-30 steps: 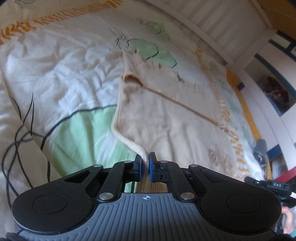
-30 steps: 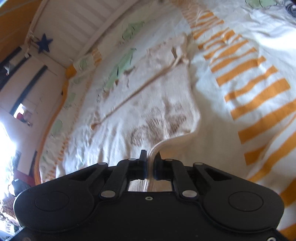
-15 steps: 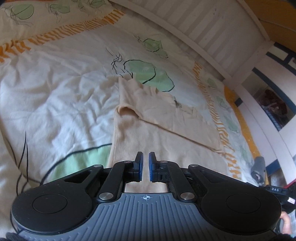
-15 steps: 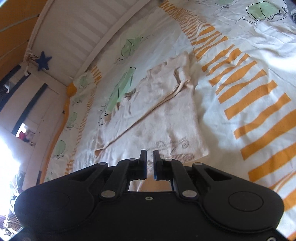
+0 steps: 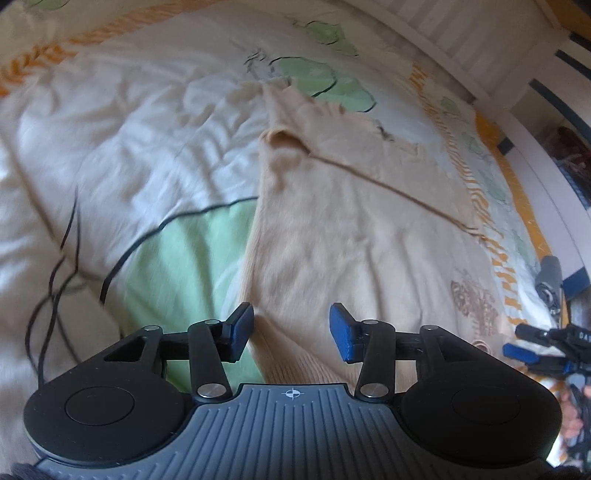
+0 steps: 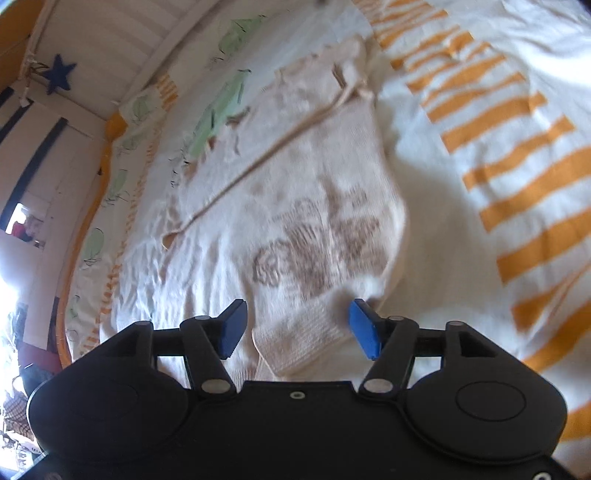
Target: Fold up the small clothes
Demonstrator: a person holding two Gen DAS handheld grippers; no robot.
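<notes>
A small cream knitted sweater (image 5: 351, 229) lies flat on the bed, with one sleeve folded diagonally across its upper part. It has a brown printed motif (image 6: 317, 251) near the ribbed hem. My left gripper (image 5: 291, 326) is open, its blue pads on either side of the hem's left corner. My right gripper (image 6: 297, 325) is open over the hem's right corner (image 6: 299, 339). The right gripper also shows at the right edge of the left wrist view (image 5: 546, 345).
The bed cover (image 5: 129, 155) is white with green leaf shapes and orange stripes (image 6: 517, 192). A white slatted bed rail (image 5: 461, 26) runs along the far side. A blue star (image 6: 58, 75) hangs on the wall at left.
Both grippers went from shut to open. They dropped back down close to the hem after lifting away half a second ago. The hem lies flat, released.
</notes>
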